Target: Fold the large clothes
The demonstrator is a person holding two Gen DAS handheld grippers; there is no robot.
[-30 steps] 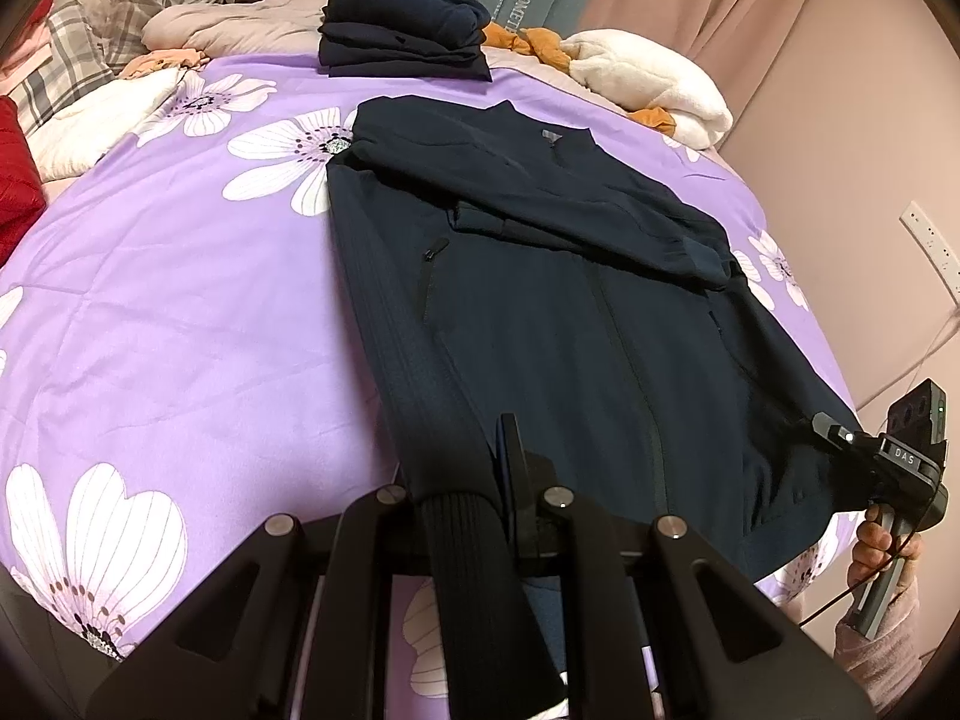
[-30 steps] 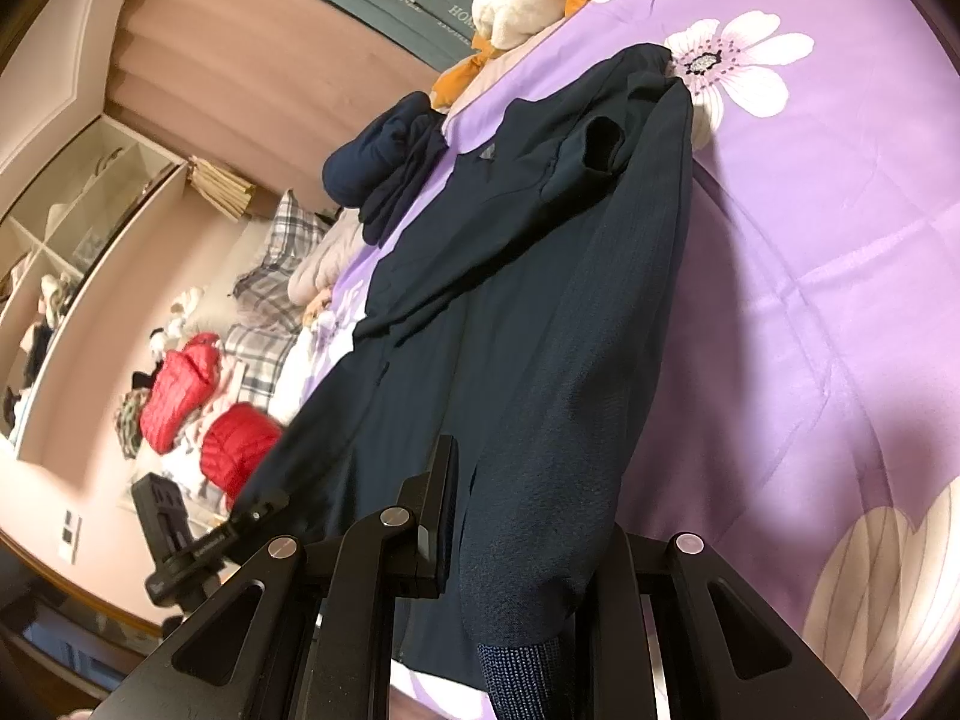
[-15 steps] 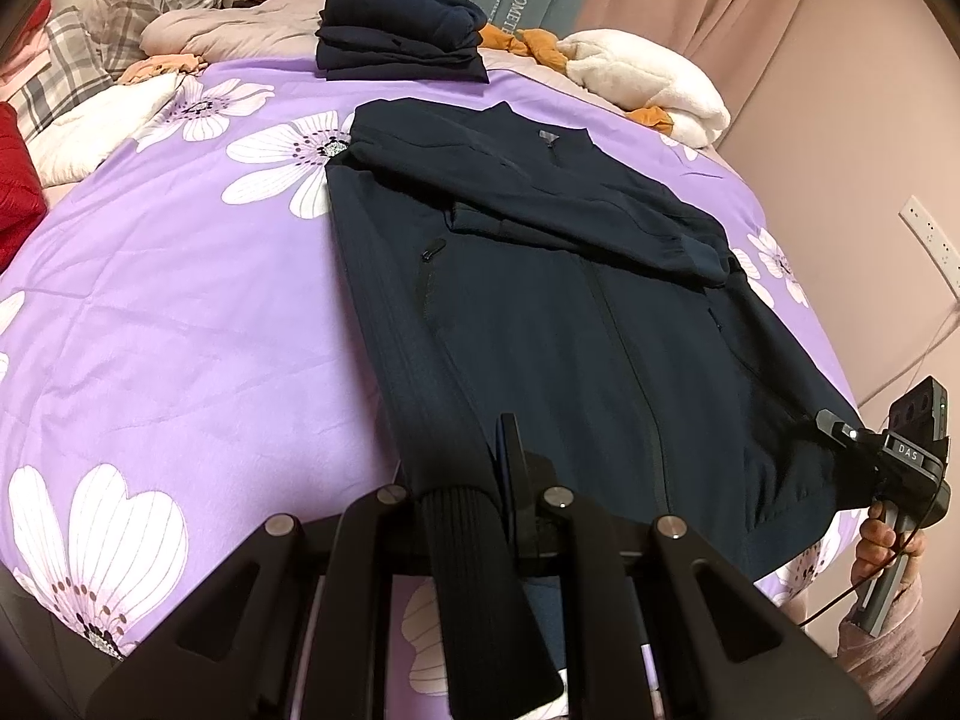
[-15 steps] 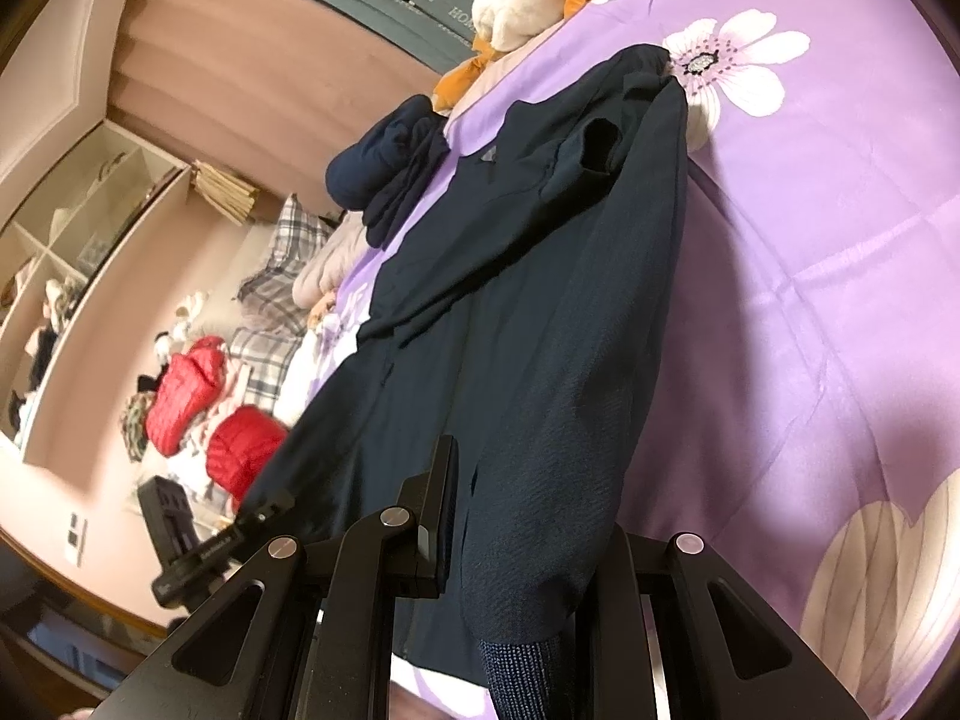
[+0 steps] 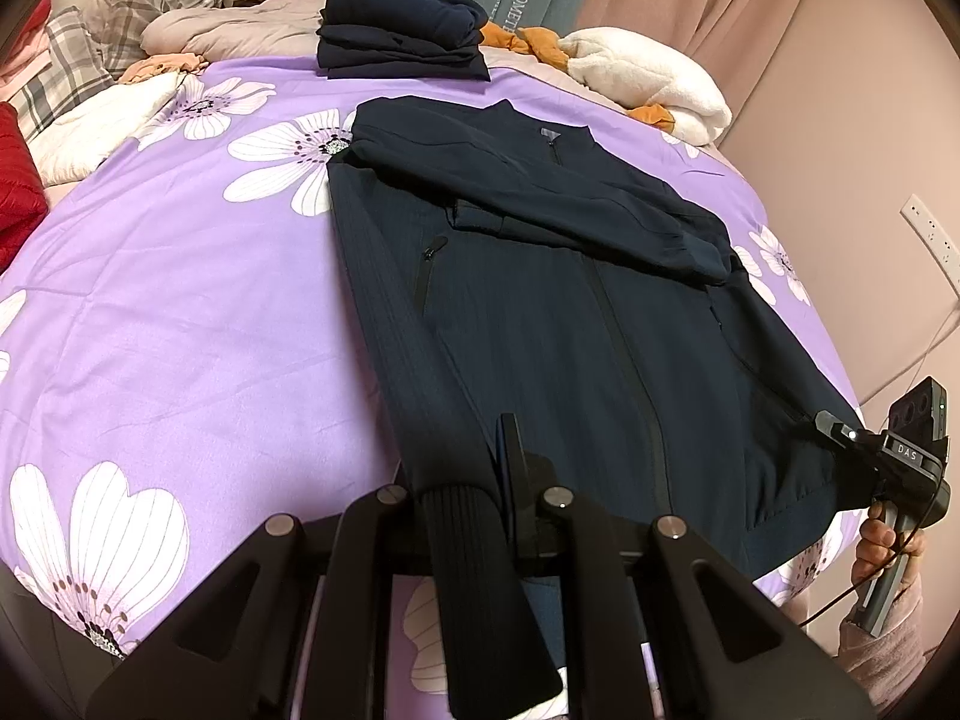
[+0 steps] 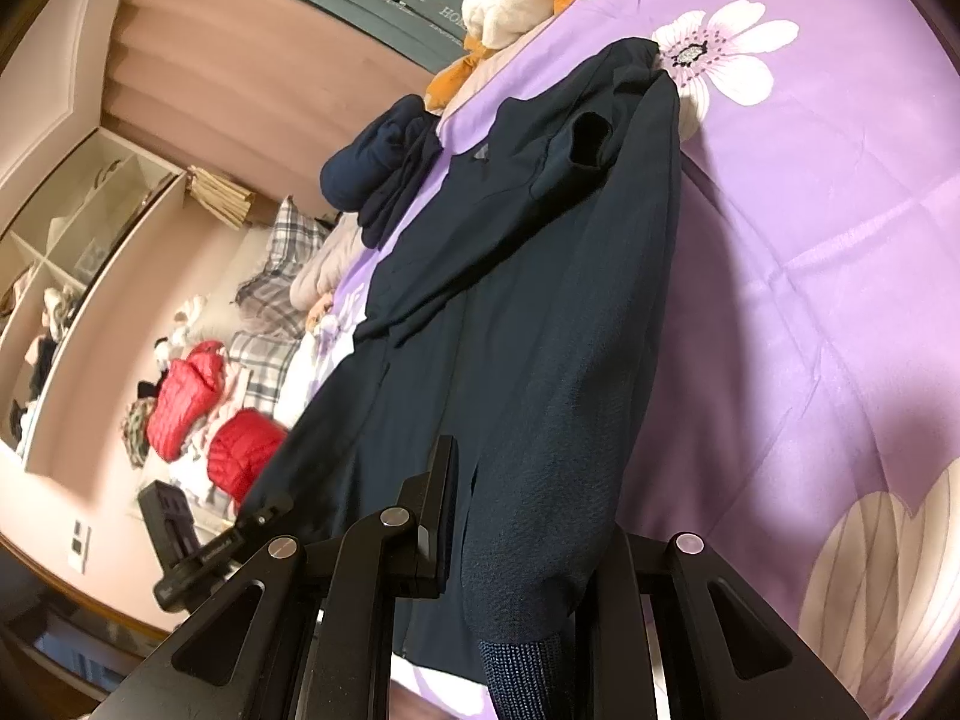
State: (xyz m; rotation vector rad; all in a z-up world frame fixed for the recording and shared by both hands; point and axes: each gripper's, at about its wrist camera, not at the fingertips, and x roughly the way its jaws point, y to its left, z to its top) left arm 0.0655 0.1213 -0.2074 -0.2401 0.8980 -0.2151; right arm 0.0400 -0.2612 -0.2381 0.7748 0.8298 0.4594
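Note:
A dark navy zip jacket (image 5: pixel 564 312) lies front up on the purple flowered bedspread (image 5: pixel 180 312), collar far, hem near. One sleeve is folded across the chest. My left gripper (image 5: pixel 474 498) is shut on the jacket's hem corner with its ribbed cuff, at the near left. My right gripper (image 6: pixel 516 516) is shut on the other hem corner; it also shows in the left wrist view (image 5: pixel 840 438). The jacket (image 6: pixel 516 312) runs away from the right gripper toward the pillows. The left gripper shows low in the right wrist view (image 6: pixel 258 522).
A stack of folded navy clothes (image 5: pixel 402 30) sits at the far end of the bed. White and orange bedding (image 5: pixel 648 78) lies far right, plaid pillows (image 5: pixel 120 18) far left, red jackets (image 6: pixel 240 444) to the left. A wall with a socket (image 5: pixel 924 234) stands at the right.
Both grippers keep their hold on the hem corners. The view has shifted only slightly; the jacket lies much as before.

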